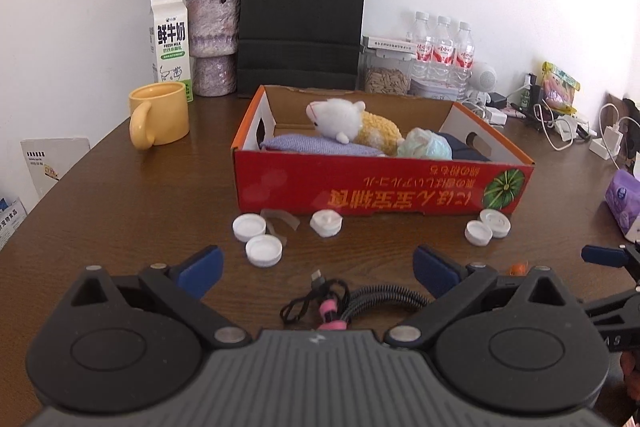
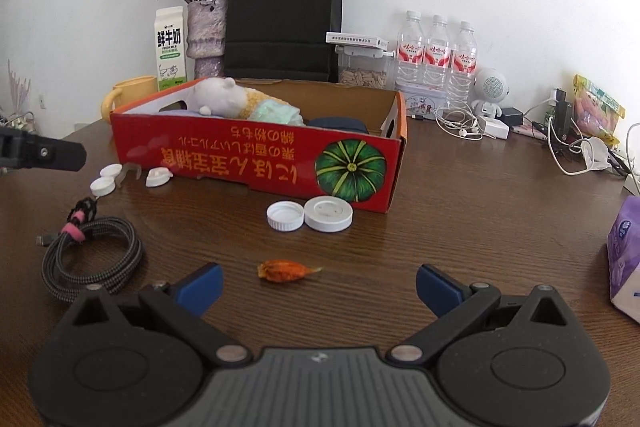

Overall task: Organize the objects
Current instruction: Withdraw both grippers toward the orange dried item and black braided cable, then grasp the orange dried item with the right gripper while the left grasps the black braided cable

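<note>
The table (image 2: 460, 211) was still cluttered. The box (image 2: 256, 163) already held a plush (image 1: 344, 121), folded cloths and a pale bundle, so some sorting looked done. Outside it lay the cable (image 2: 96, 255) near the left side, five white caps in front of the box, two (image 2: 310, 215) together at its pumpkin corner and three (image 1: 256, 239) farther left, and a small orange scrap (image 2: 286, 270). The left gripper (image 1: 318, 271) and right gripper (image 2: 318, 285) both hung spread wide and empty, the right one just short of the scrap.
</note>
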`<control>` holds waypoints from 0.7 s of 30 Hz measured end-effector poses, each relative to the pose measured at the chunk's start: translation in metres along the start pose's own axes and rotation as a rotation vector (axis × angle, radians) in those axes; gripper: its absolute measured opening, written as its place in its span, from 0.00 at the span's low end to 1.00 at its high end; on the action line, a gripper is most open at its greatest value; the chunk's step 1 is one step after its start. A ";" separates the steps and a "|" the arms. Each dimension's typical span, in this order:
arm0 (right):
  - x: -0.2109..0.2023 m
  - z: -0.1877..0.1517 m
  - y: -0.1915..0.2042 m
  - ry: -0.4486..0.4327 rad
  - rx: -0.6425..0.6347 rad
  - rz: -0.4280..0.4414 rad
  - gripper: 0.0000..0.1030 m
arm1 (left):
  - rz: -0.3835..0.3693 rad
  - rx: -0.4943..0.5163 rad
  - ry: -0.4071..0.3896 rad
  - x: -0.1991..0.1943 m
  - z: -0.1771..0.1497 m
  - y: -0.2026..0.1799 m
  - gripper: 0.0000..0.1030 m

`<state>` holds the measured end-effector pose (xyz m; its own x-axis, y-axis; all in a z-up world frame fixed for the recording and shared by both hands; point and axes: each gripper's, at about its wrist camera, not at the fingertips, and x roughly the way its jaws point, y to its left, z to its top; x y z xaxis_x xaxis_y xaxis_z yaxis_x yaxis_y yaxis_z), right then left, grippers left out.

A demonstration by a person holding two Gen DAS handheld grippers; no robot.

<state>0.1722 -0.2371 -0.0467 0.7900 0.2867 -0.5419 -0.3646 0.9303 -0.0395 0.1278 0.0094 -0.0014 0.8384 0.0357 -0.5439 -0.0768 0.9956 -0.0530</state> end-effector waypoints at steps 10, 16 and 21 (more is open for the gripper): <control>0.015 0.004 -0.005 0.062 0.003 0.053 1.00 | 0.005 -0.012 0.044 -0.007 -0.018 0.011 1.00; 0.033 0.011 -0.005 0.102 0.024 0.090 0.86 | 0.002 -0.013 0.043 -0.007 -0.018 0.011 1.00; 0.031 0.011 -0.002 0.083 0.018 0.083 0.63 | 0.005 -0.017 0.050 -0.005 -0.019 0.012 1.00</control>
<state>0.2031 -0.2278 -0.0542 0.7139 0.3434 -0.6103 -0.4175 0.9084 0.0227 0.1129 0.0195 -0.0150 0.8103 0.0355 -0.5850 -0.0903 0.9938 -0.0648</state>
